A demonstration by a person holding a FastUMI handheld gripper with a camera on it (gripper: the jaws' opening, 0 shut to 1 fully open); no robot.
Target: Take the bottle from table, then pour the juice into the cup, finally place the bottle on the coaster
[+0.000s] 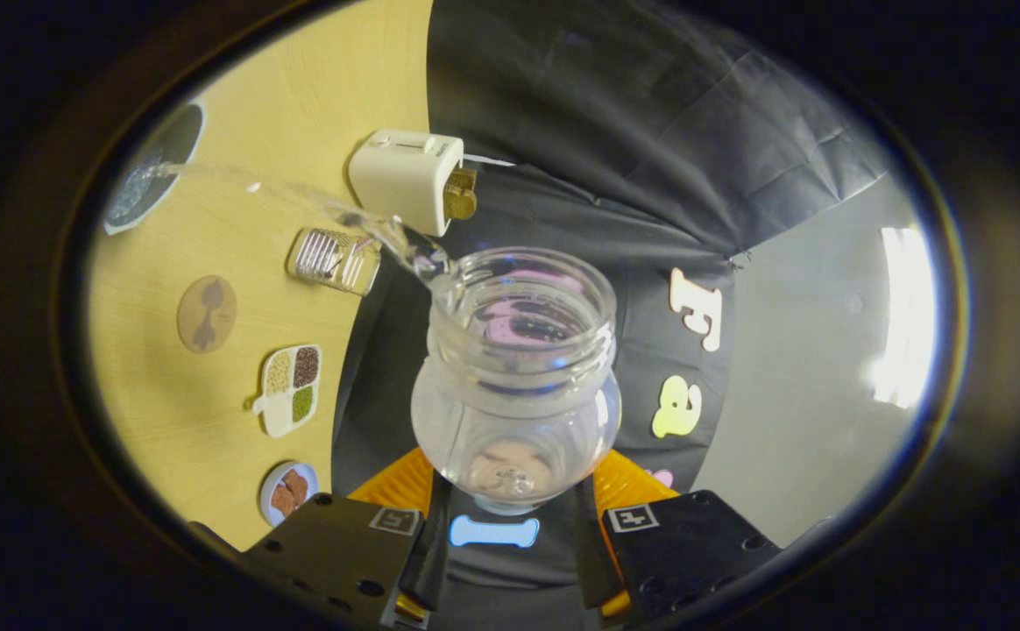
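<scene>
My gripper (514,491) is shut on a clear bottle (519,394), one finger on each side of its round body. The bottle is tipped over sideways, its open mouth pointing away from the fingers. A thin clear stream of liquid (300,197) leaves the lip of the mouth and arcs across the wooden table (203,403) into a dark cup (155,166) at the far end, where the liquid sparkles. A round brown coaster (207,313) lies flat on the table between the cup and the fingers.
A white toaster (409,180) with toast in it stands near the table's edge by the black cloth wall. A ribbed clear glass dish (335,260) lies beside it. A divided snack tray (289,388) and a small plate (288,492) sit closer to the fingers.
</scene>
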